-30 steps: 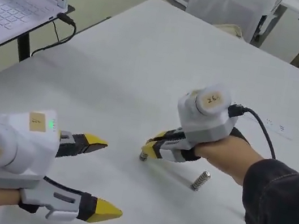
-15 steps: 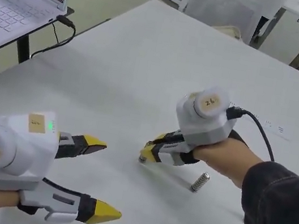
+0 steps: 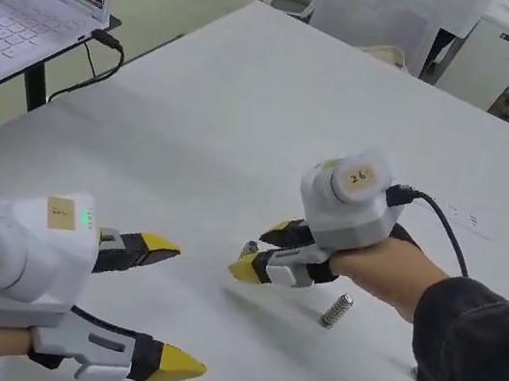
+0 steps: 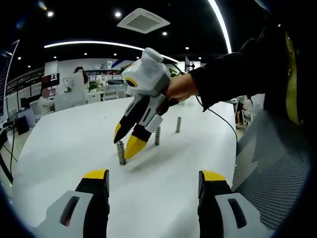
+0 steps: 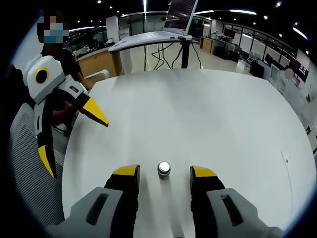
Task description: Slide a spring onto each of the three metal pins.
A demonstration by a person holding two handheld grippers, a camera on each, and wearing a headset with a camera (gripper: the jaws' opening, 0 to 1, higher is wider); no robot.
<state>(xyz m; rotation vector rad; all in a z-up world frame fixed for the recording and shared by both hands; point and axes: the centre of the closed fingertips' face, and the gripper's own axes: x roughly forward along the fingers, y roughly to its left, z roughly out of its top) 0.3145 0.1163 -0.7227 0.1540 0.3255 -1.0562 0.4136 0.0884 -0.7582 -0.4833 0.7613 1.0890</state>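
The right gripper (image 3: pixel 261 248) is down at the white surface (image 3: pixel 250 102) with its jaws parted on either side of the front spring (image 5: pixel 164 169). The spring stands upright between the yellow tips with a gap on each side. From the right gripper view, the jaws have hold of nothing.

In the left gripper view the front spring is a coil standing on end. A second spring (image 4: pixel 157 136) stands just behind it, and a third spring (image 4: pixel 178 124) further behind again, all in a loose row. I can't make out a pin inside any of them, though the shiny round cap on the front spring looks like a pin's head. The left gripper (image 3: pixel 178 308) is well apart from the front spring, on the person's side of it, with its jaws wide open and empty.

To my eye this is the letting-go of the last spring, with the task close to finished. To do it well, I'd keep the jaws as wide as they are and draw them straight away from the front spring. Neither tip should brush the coil, because a narrow upright piece like that looks easy to tip over. I'd also check that the coil has dropped fully to the foot of the front spring's pin. If it hangs partway, a light press on top with the jaws closed should seat it.
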